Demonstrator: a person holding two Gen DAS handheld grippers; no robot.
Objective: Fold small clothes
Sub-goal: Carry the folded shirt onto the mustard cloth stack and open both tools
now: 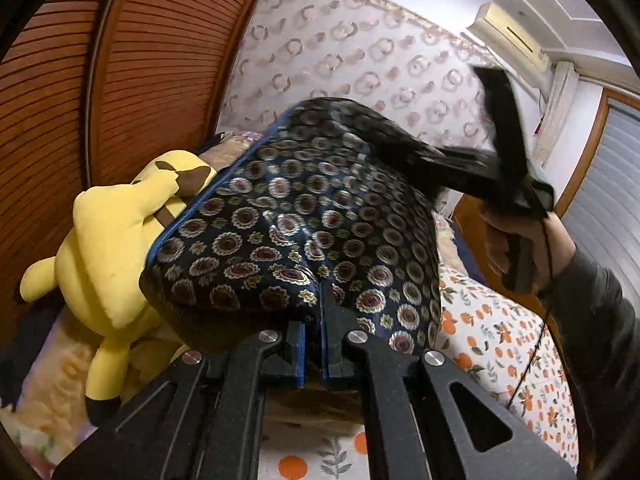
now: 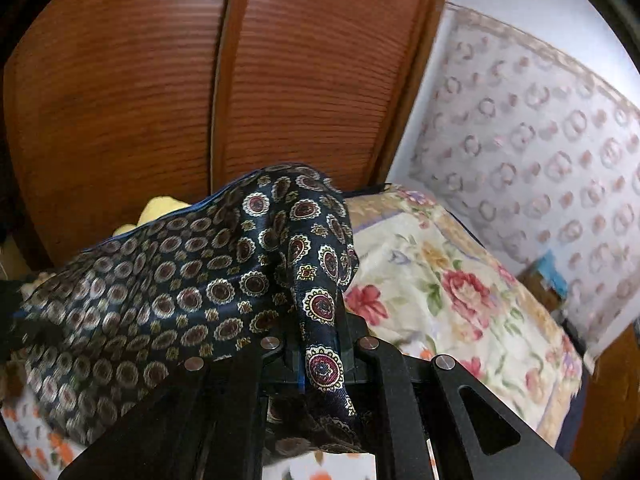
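Above the bed with its orange-flowered white sheet (image 1: 500,344), you hold the dark blue silky cloth with round medallion print (image 1: 304,216) stretched in the air. Your left gripper (image 1: 314,344) and right gripper (image 2: 320,354) are each clamped on one edge. I judge this the spreading step; next, lower it flat on the sheet before folding.

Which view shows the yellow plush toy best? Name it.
The left wrist view: the yellow plush toy lies nearly whole beside the patterned cloth. The right wrist view shows only a yellow sliver behind the cloth.
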